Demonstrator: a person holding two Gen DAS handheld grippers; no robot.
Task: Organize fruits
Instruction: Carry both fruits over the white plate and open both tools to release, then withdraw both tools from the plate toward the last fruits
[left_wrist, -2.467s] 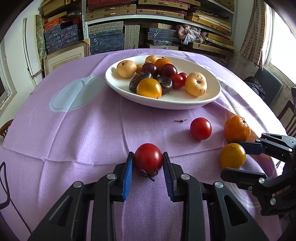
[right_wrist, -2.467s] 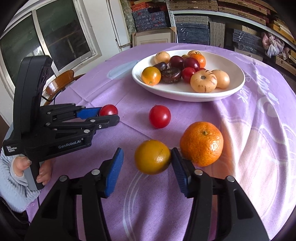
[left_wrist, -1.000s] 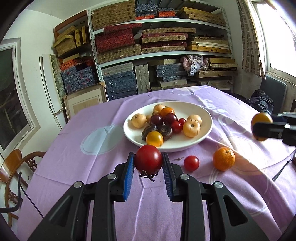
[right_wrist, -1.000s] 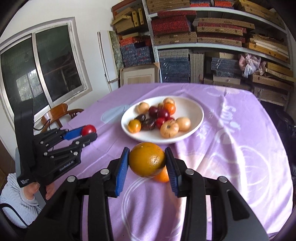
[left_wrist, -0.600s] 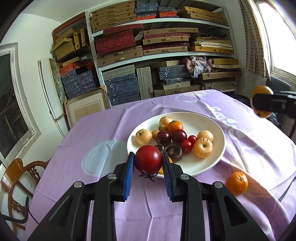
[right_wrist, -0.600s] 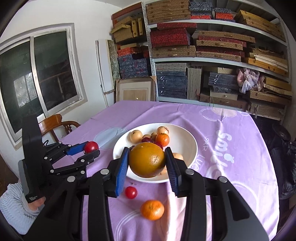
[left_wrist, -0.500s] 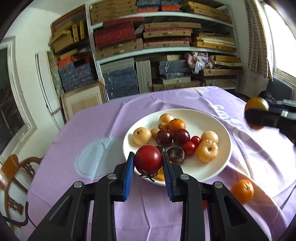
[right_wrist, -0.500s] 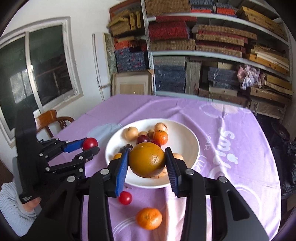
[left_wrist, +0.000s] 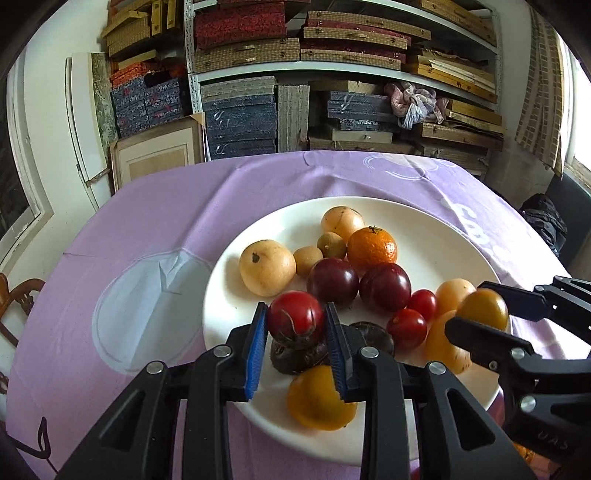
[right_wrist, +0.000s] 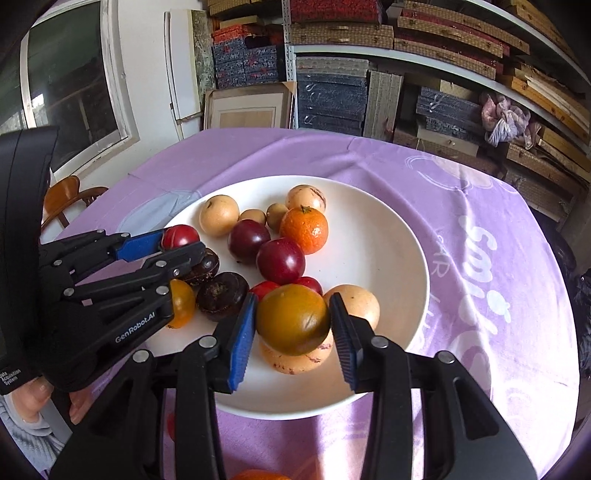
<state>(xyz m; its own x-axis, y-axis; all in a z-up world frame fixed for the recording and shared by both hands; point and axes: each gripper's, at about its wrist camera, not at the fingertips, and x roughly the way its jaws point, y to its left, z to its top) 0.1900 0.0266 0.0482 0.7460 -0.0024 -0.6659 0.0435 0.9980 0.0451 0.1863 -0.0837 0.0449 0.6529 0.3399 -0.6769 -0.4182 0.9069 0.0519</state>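
Fruits sit heaped on a white plate (left_wrist: 461, 236) on the purple-clothed bench (left_wrist: 155, 206) — pale round ones, two dark plums, an orange mandarin (left_wrist: 372, 249), small red cherry tomatoes, dark brown ones and a yellow-orange one at the near rim. Left tongs (left_wrist: 297, 345) over the plate's near left side, a red tomato (left_wrist: 295, 316) between the blue pads (left_wrist: 257, 350); jaws have just been opening, a thin gap shows on each side of the tomato, which rests on a dark brown fruit (left_wrist: 295, 352) below. Right tongs (right_wrist: 293, 332) over the plate's near right part, an orange-brown round fruit (right_wrist: 293, 319) between the pads, lying on a pale speckled fruit (right_wrist: 295, 360) — jaws likewise just opening, pads just off its sides. A hand in a grey sleeve (right_wrist: 33, 424) holds the left tool at the far left of the right view
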